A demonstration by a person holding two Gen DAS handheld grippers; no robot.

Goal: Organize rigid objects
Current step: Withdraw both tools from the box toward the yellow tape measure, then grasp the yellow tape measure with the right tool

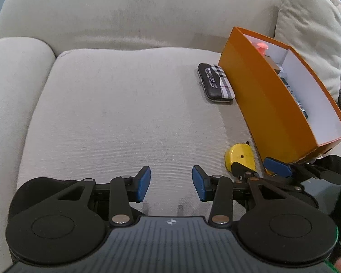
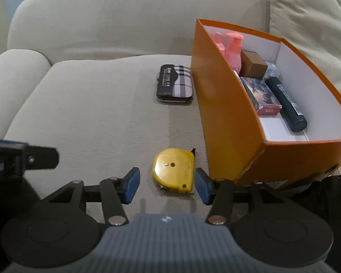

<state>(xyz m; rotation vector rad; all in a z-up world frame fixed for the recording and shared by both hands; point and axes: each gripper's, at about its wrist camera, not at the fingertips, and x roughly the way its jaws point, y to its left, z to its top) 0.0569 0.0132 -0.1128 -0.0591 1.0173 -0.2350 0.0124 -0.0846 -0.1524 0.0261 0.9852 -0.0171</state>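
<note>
A yellow tape measure (image 2: 174,170) lies on the sofa seat beside the orange box (image 2: 225,118). My right gripper (image 2: 167,185) is open, its fingers on either side of the tape measure, the right pad (image 2: 202,187) close to it. The tape measure also shows in the left wrist view (image 1: 239,155), with the right gripper's pad (image 1: 276,166) beside it. My left gripper (image 1: 171,183) is open and empty over the bare seat. A black and plaid case (image 2: 175,84) lies farther back against the box, and also shows in the left wrist view (image 1: 216,83).
The orange box (image 1: 261,95) holds pink bottles (image 2: 234,50), a brown box (image 2: 253,64), a printed carton (image 2: 260,95) and a dark bottle (image 2: 286,102). A cushion (image 1: 311,36) leans behind it. The sofa armrest (image 1: 13,86) is on the left.
</note>
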